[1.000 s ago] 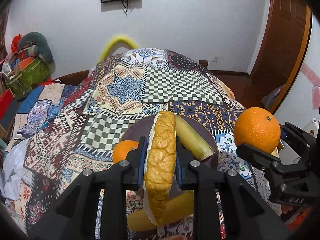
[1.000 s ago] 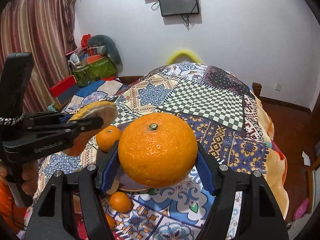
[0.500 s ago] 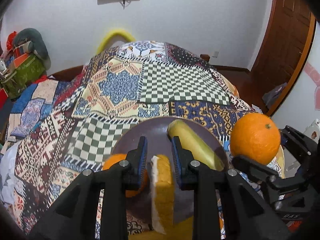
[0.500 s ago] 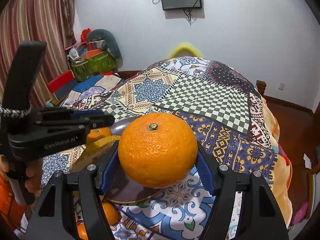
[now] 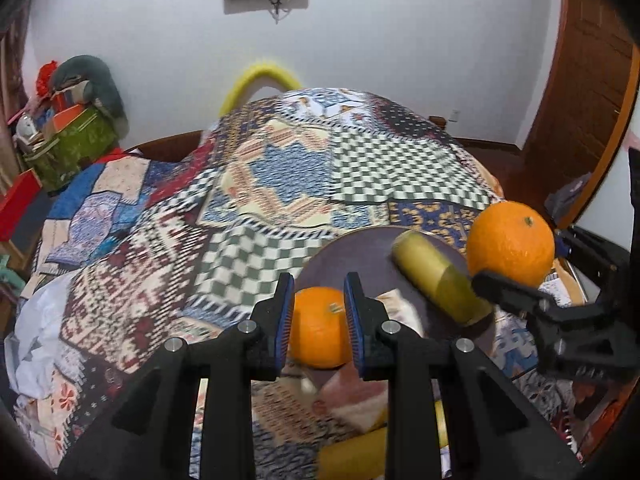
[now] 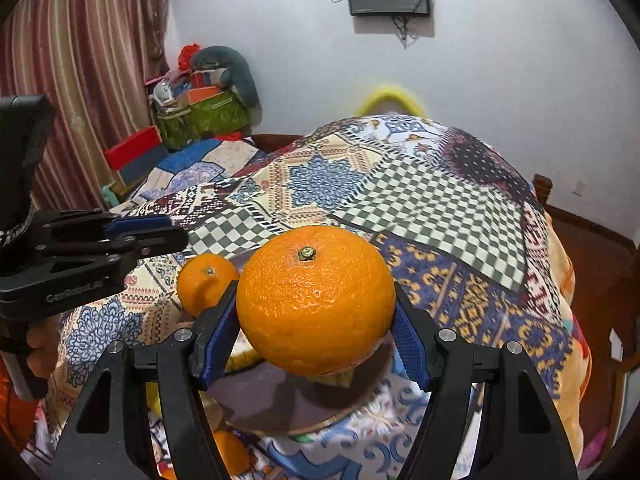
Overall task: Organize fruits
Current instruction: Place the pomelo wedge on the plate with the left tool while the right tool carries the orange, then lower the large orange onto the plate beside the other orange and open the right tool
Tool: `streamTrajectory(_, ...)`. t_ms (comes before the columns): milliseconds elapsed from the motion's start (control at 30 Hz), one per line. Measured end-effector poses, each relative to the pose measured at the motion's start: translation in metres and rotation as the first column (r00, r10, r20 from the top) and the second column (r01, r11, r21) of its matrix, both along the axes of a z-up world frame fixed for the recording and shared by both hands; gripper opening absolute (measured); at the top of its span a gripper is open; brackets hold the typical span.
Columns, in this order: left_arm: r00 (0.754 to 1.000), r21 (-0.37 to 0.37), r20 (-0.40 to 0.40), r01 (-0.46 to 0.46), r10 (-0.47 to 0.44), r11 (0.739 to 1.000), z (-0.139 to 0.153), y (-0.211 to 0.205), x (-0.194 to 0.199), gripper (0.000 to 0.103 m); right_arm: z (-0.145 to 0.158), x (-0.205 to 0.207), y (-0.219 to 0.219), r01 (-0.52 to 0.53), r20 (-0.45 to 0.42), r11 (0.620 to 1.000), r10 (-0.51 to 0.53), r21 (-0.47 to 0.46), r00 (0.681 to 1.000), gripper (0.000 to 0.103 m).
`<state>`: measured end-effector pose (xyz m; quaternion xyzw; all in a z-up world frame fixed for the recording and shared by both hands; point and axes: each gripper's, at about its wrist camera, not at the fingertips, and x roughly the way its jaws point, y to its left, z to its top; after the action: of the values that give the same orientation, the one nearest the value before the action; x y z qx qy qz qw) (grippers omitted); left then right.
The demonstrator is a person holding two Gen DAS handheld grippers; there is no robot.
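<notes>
My right gripper [image 6: 316, 332] is shut on a large orange [image 6: 316, 300] and holds it above a dark round plate [image 6: 288, 400]. It also shows in the left wrist view [image 5: 510, 244], right of the plate [image 5: 352, 252]. My left gripper [image 5: 319, 316] is open and empty, its fingers framing a small orange [image 5: 318, 326] that lies beyond them at the plate's near left edge. A yellow-green banana-like fruit [image 5: 438, 280] lies on the plate. The small orange also shows in the right wrist view [image 6: 206, 282].
A patchwork quilt [image 5: 280, 184] covers the bed. More yellow fruit [image 5: 352, 452] lies near the bottom of the left wrist view, and a small orange [image 6: 232, 452] below the plate. Bags and boxes [image 5: 68, 136] stand at the left. A wooden door [image 5: 580, 92] is at the right.
My left gripper let go of the bumpy yellow fruit it held and shifted left; it now frames the small orange. The right gripper kept hold of the large orange.
</notes>
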<state>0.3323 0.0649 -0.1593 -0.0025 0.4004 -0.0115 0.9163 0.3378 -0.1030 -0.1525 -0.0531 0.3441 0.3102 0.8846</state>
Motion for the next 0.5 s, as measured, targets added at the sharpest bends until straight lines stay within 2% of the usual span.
streamTrajectory(267,0.997,0.011,0.003,-0.073,0.073,0.997,-0.007,0.040,-0.009,0.034,-0.013,0.026,0.038,-0.063,-0.043,0.997,0.061,-0.053,0.997,0.066)
streamTrajectory(500,0.996,0.003,-0.004,-0.094,0.094,0.996,-0.017,0.056,-0.009,0.043,-0.033,0.051,0.068,-0.110,-0.104,0.987,0.098,-0.115,0.990,0.066)
